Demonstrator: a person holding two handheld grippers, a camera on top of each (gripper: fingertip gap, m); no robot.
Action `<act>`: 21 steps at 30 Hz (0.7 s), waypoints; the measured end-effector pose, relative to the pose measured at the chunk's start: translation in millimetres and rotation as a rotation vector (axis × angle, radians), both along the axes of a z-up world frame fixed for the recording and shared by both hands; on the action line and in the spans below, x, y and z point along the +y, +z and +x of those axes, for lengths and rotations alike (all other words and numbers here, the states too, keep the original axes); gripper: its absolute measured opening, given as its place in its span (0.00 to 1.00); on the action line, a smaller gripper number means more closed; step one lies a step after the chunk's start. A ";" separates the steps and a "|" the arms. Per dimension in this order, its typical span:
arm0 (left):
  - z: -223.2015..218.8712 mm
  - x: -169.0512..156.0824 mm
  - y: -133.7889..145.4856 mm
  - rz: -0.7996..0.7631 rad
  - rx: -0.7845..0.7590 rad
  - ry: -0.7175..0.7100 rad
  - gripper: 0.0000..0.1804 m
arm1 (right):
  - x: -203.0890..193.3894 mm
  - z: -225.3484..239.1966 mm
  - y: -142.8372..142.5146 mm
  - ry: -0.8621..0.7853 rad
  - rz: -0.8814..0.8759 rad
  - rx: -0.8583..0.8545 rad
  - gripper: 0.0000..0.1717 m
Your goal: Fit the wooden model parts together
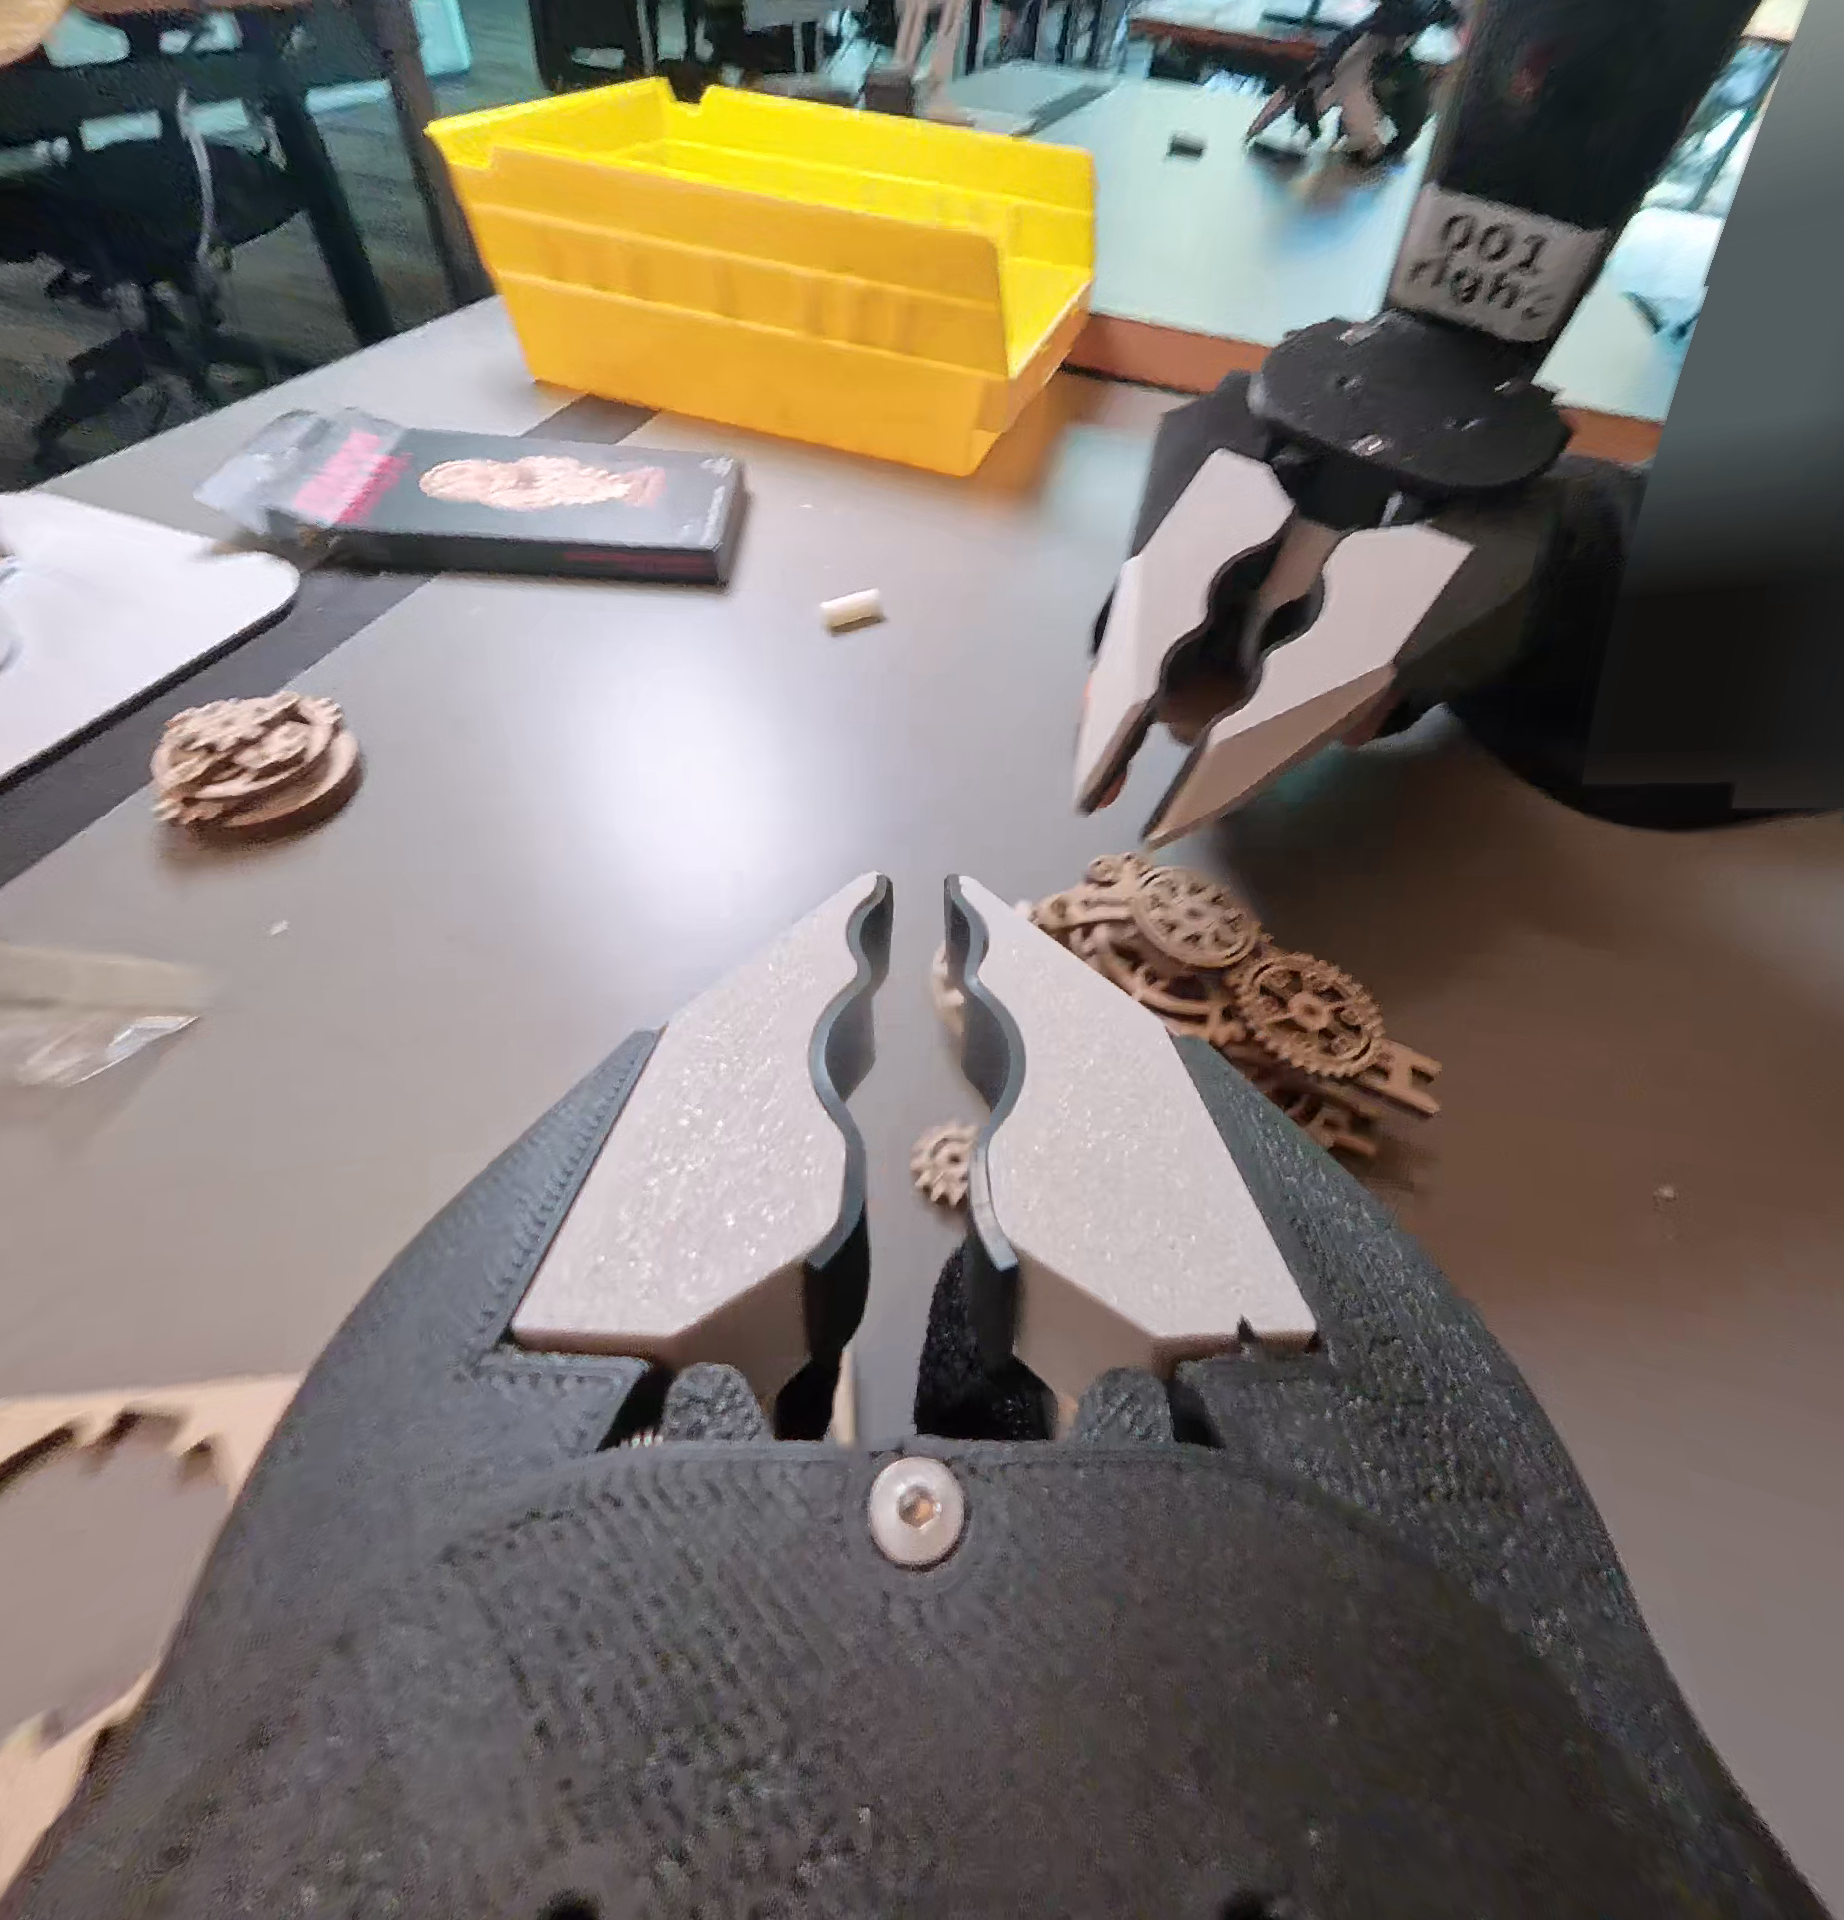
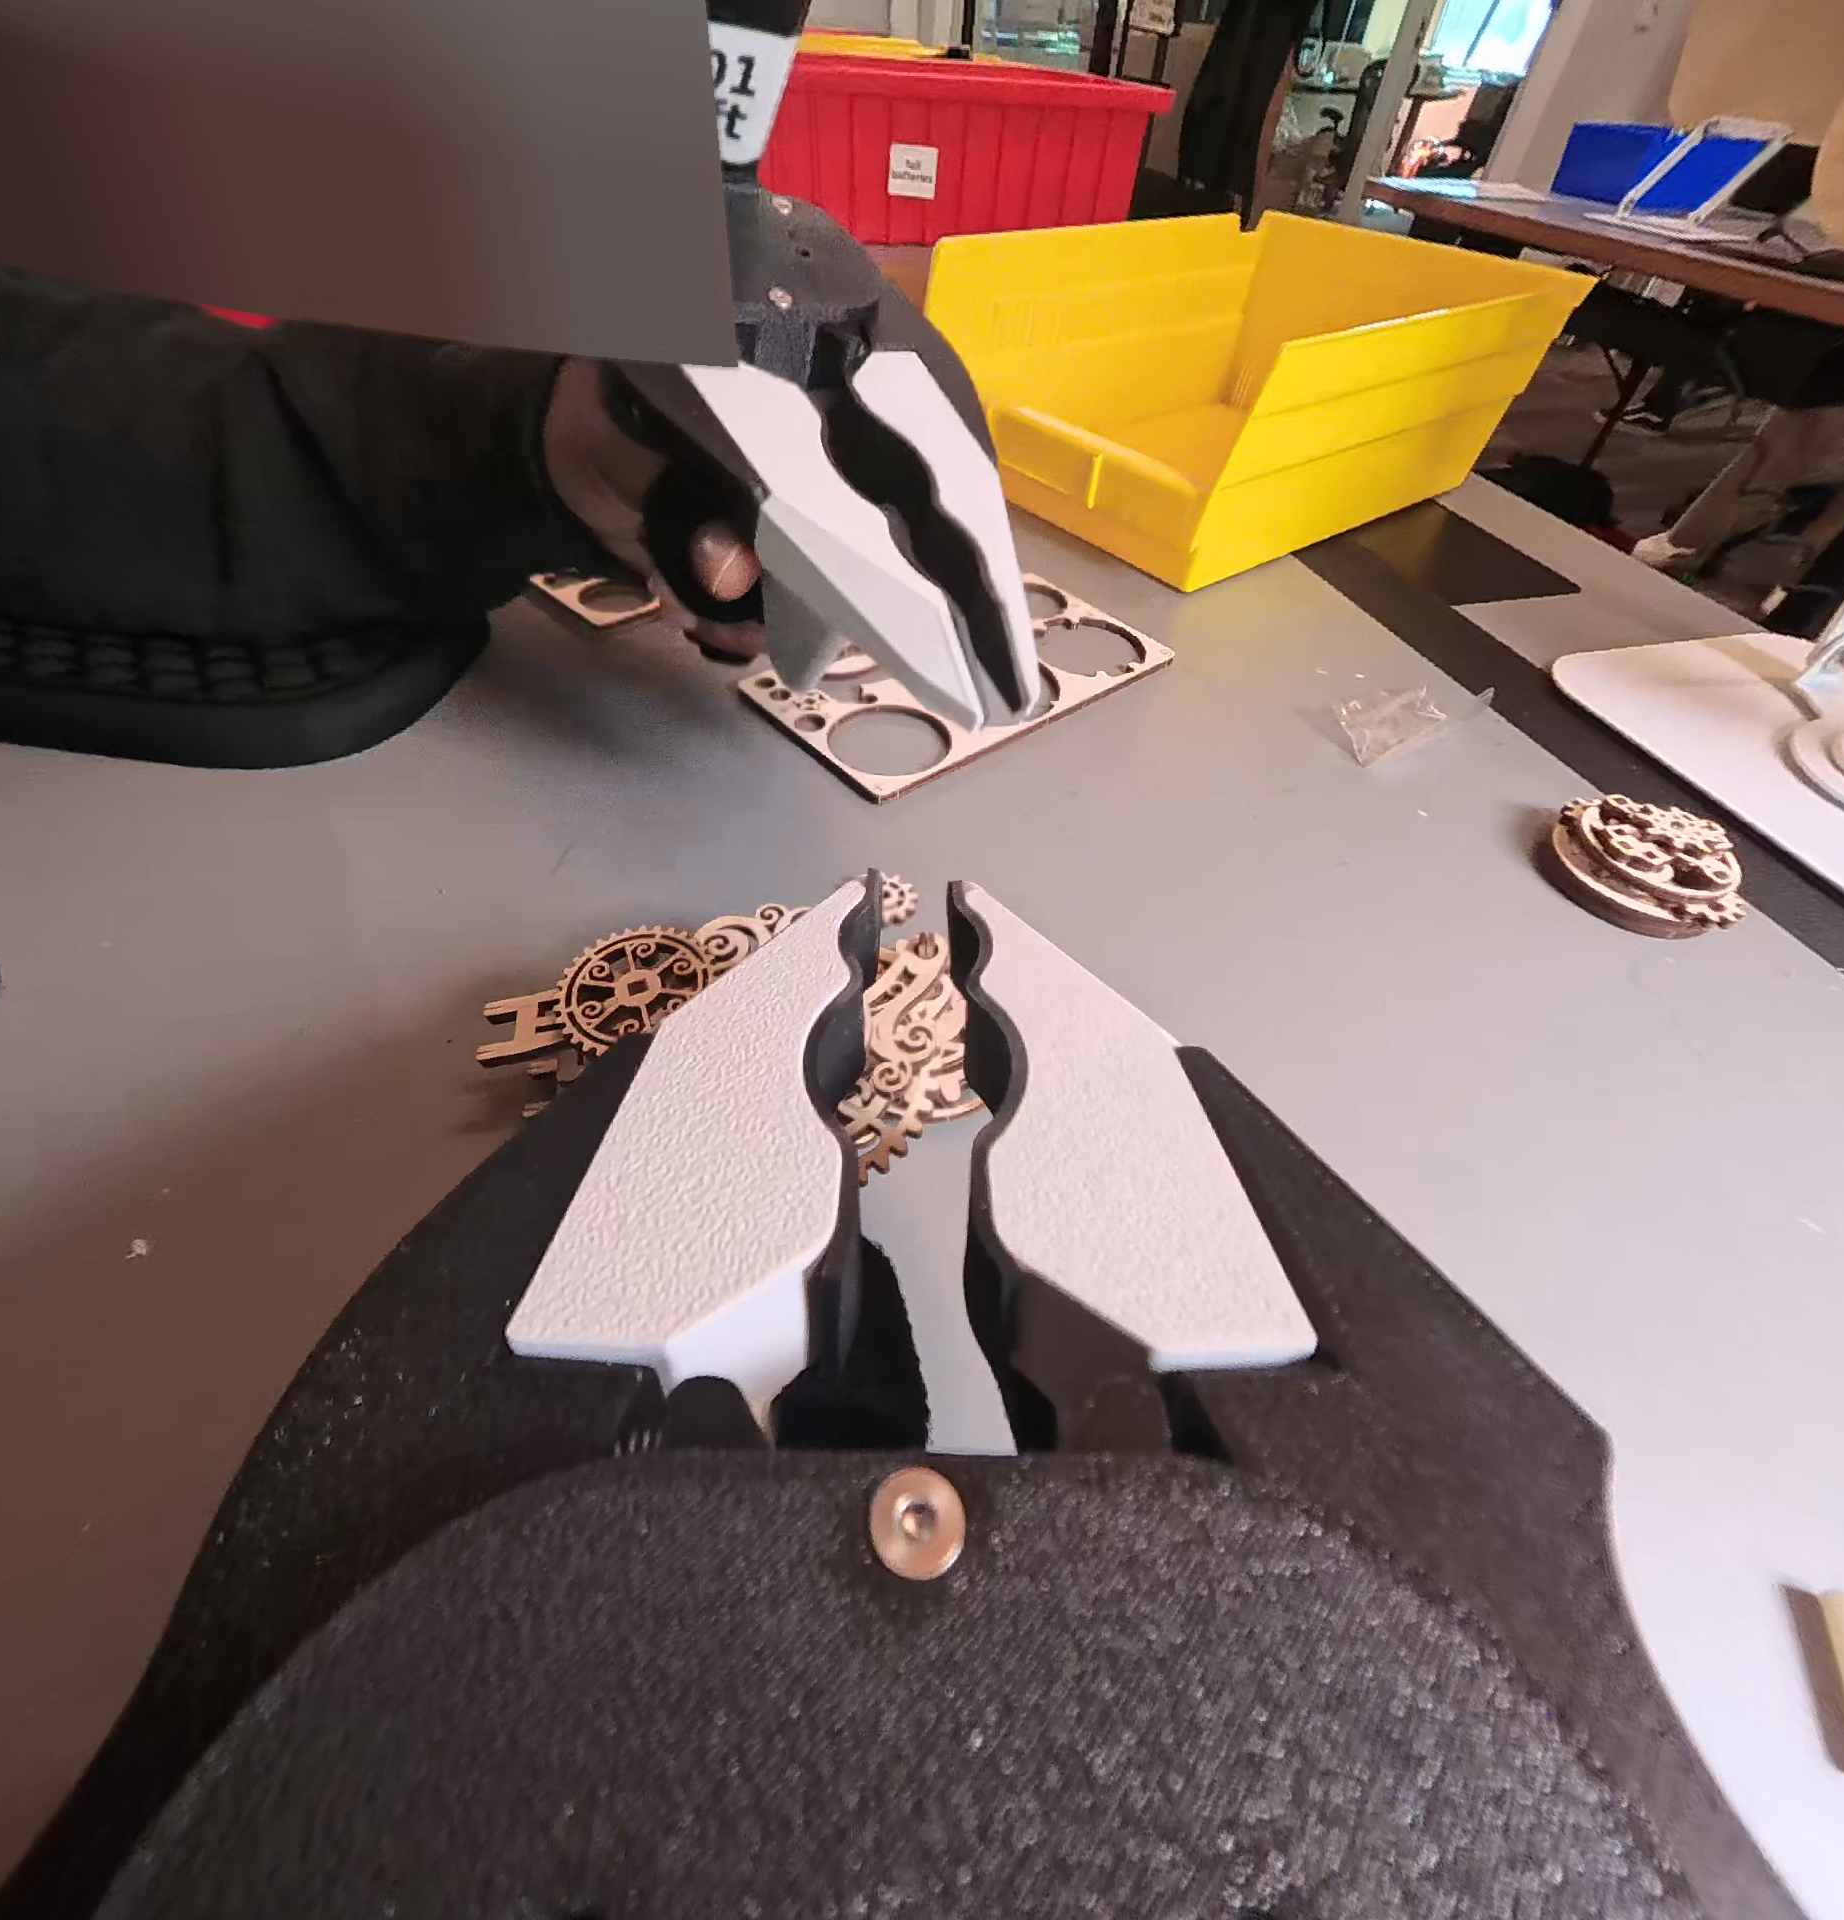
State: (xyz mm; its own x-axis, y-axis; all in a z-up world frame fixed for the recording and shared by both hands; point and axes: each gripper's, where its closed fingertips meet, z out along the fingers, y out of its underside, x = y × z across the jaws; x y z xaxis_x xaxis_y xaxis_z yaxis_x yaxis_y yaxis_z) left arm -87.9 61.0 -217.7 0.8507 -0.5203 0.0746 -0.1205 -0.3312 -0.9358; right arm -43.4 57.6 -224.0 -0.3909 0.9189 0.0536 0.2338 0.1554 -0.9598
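Observation:
A wooden gear model point(image 1: 1240, 997) lies flat on the grey table point(image 1: 585, 779). A small loose gear point(image 1: 944, 1158) lies beside it. My left gripper point(image 1: 915, 885) is low over the table just left of the model. Its jaws stand a little apart with only table showing between them. My right gripper point(image 1: 1120, 821) hovers above the model's far end, jaws slightly apart with nothing between them. In the right wrist view the model point(image 2: 627, 987) lies under my right gripper point(image 2: 915, 885), and the small gear point(image 2: 897, 899) lies just past the fingertips. My left gripper point(image 2: 1001, 712) is over a cut-out wooden sheet point(image 2: 1126, 665).
A yellow bin point(image 1: 793, 312) stands at the back of the table. A black box point(image 1: 502, 509), a white peg point(image 1: 853, 611) and a round gear assembly point(image 1: 253, 758) lie to the left. A white base plate point(image 2: 1728, 707), a plastic bag point(image 2: 1396, 712) and a red crate point(image 2: 959, 135) also show. There is about 5 cm between the tips of the two grippers.

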 end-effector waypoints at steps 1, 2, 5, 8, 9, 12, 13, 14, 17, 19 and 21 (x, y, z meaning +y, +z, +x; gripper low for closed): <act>-11.5 -2.2 -2.4 -0.033 0.021 0.015 0.06 | 1.2 -0.3 0.1 -0.006 -0.001 0.000 0.06; -20.0 -7.0 -6.2 -0.077 0.036 0.012 0.09 | 2.5 -0.8 -0.6 -0.013 0.000 -0.003 0.06; -22.2 -24.7 -23.5 -0.225 0.028 -0.058 0.17 | 5.9 -2.4 -2.9 -0.028 -0.007 -0.017 0.06; -12.0 -29.8 -51.5 -0.298 0.142 -0.107 0.20 | 8.1 -2.5 -2.7 -0.037 -0.011 -0.017 0.06; -9.4 -30.4 -60.1 -0.315 0.188 -0.118 0.21 | 8.8 -2.1 -2.3 -0.040 -0.008 -0.017 0.06; -5.2 -30.7 -71.8 -0.340 0.239 -0.132 0.22 | 11.1 -1.4 -1.1 -0.048 -0.005 -0.015 0.06; -4.6 -31.2 -72.3 -0.344 0.242 -0.135 0.21 | 11.8 -1.4 -1.0 -0.051 -0.006 -0.016 0.06; -4.1 -32.3 -72.8 -0.349 0.249 -0.139 0.21 | 12.5 -1.5 -1.3 -0.053 -0.008 -0.018 0.06; -2.1 -37.8 -75.6 -0.360 0.308 -0.164 0.18 | 14.1 -1.6 -2.5 -0.060 -0.006 -0.025 0.06; 3.1 -44.9 -75.6 -0.370 0.333 -0.208 0.13 | 15.1 -1.7 -3.3 -0.064 -0.005 -0.028 0.06; 4.2 -51.4 -75.4 -0.385 0.351 -0.235 0.11 | 16.4 -1.7 -3.7 -0.068 -0.005 -0.031 0.06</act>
State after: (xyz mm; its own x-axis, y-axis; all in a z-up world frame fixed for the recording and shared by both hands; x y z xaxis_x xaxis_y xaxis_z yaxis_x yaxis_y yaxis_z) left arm -83.7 9.6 -293.1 0.7232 -0.6900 0.0302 -0.5141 -0.5670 -0.6435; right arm -45.1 74.0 -227.7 -0.3287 0.9437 0.0380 0.2736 0.1337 -0.9525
